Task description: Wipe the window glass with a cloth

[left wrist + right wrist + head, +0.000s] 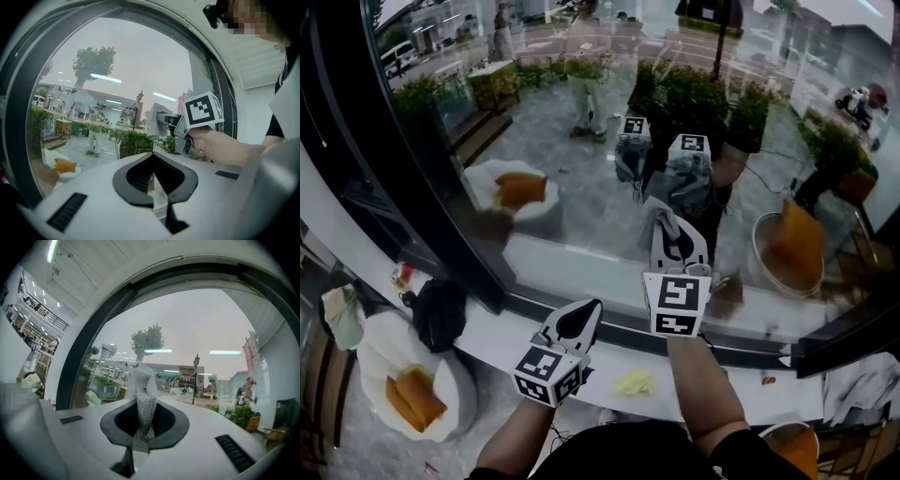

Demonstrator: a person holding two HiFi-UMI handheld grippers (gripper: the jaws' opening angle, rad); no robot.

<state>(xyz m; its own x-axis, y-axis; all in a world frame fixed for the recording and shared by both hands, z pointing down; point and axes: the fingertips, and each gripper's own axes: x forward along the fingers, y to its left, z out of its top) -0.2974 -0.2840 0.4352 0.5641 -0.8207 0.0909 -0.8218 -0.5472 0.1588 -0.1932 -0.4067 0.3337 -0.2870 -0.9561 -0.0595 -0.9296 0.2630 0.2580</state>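
Observation:
The window glass [609,131] fills the upper head view behind a black frame [403,169]. My right gripper [662,214] is raised close to the pane, shut on a grey mesh cloth [651,230]. In the right gripper view the cloth [145,399] stands up from between the jaws of the right gripper [142,427] towards the glass [187,333]. My left gripper [589,307] hangs lower, over the sill, shut with nothing in it. The left gripper view shows its closed jaws [157,190], and beyond them the right gripper [165,120] with the cloth [154,123].
A white sill [581,361] runs below the pane, with a small yellow scrap [635,382] on it. A black bag [441,314] sits at the sill's left end. A white chair with an orange cushion [412,394] stands at lower left. Plants and seats lie outside.

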